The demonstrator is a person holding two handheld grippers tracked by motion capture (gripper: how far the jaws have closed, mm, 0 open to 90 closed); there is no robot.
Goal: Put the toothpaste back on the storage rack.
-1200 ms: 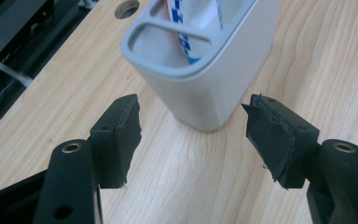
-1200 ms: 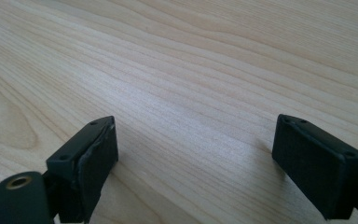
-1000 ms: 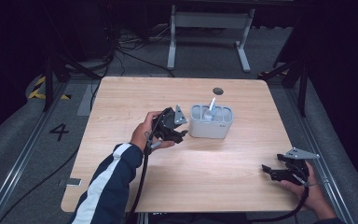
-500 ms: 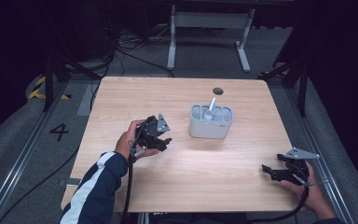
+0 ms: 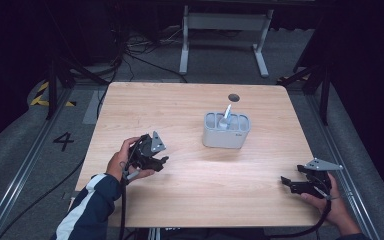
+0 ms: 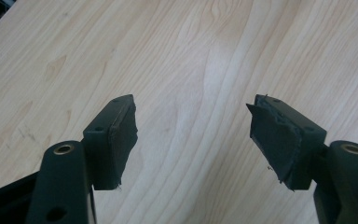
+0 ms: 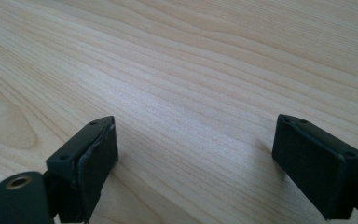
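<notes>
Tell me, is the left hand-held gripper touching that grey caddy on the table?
Apart. In the high view, bare wood lies between the left hand-held gripper and the grey caddy; its own view shows open jaws with nothing between them.

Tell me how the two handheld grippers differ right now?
The left gripper is held out over the table's left part, nearer the grey caddy; the right gripper sits low at the near right corner. The left gripper's jaws stand narrower than the right gripper's, and its pads look frayed, while the right's look neater. Both are open, holding nothing.
</notes>
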